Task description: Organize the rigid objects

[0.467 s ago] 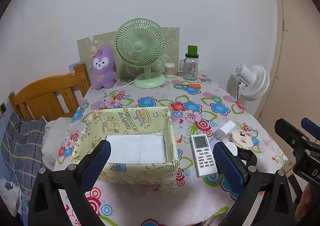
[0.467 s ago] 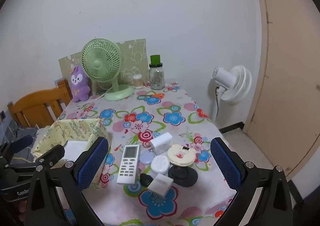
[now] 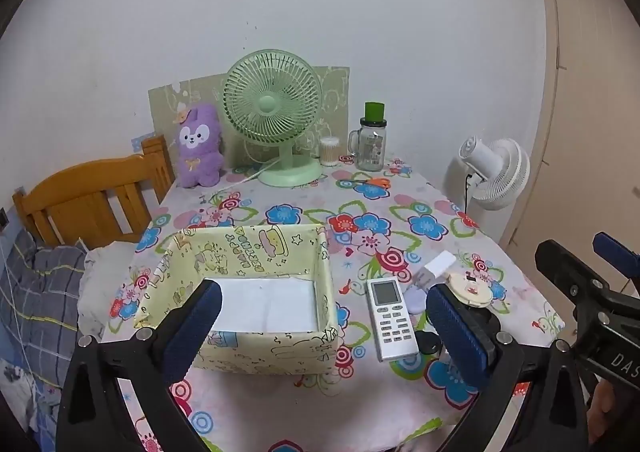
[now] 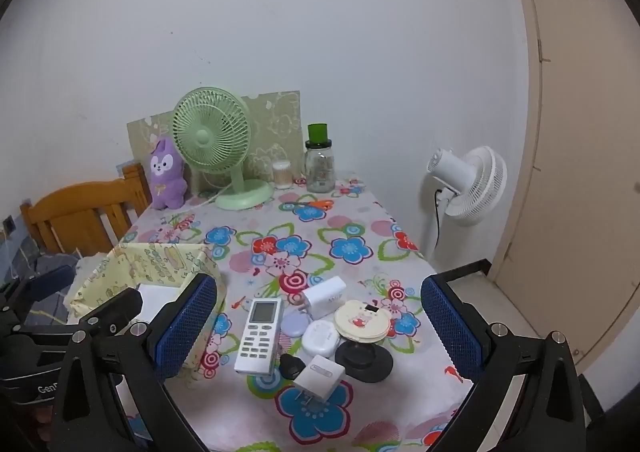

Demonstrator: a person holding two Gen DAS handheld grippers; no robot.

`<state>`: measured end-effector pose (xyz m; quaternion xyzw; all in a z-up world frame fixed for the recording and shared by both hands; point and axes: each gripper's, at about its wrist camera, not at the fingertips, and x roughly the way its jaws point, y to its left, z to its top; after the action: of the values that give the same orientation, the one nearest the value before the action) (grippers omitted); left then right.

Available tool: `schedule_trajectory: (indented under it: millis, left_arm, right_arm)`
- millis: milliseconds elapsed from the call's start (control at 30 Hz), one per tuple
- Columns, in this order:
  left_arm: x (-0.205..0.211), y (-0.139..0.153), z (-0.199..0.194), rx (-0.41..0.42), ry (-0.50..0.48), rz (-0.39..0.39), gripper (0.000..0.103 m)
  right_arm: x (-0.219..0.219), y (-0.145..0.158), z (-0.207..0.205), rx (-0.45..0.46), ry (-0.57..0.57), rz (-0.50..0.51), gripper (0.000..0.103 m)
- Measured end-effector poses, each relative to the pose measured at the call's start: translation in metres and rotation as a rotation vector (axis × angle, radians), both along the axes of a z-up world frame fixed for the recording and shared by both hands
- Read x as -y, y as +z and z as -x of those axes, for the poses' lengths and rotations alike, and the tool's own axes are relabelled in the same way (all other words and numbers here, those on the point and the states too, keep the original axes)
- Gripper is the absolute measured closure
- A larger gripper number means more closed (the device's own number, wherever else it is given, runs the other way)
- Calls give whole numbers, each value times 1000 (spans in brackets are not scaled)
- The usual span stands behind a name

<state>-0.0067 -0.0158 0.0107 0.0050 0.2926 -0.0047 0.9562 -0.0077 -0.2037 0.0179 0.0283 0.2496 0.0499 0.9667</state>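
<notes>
A yellow patterned box (image 3: 256, 252) with a white bottom stands on the flowered table (image 3: 280, 404), left of a cluster of small items. The cluster holds a white remote (image 4: 259, 336), a white charger (image 4: 326, 298), a lilac disc (image 4: 294, 324), a white round case (image 4: 320, 338), a cream round mirror (image 4: 362, 320) on a black base, and a white plug cube (image 4: 320, 374). My left gripper (image 3: 322, 290) hovers open before the box and remote (image 3: 390, 318). My right gripper (image 4: 318, 284) hovers open above the cluster. Neither holds anything.
At the table's far end stand a green desk fan (image 3: 276, 111), a purple plush (image 3: 198, 147), a glass jar with a green lid (image 3: 372, 143) and orange scissors (image 3: 374, 183). A white floor fan (image 4: 468, 183) and a door are to the right, a wooden bed frame (image 3: 92, 199) to the left.
</notes>
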Motion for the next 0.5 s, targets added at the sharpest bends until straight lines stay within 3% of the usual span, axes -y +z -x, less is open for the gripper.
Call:
schedule_trajectory:
  millis: [500]
  left_arm:
    - [-7,-7,-1,21,26,-4,0]
  right_arm:
    - [-8,-2,-3,2,-13,38,0]
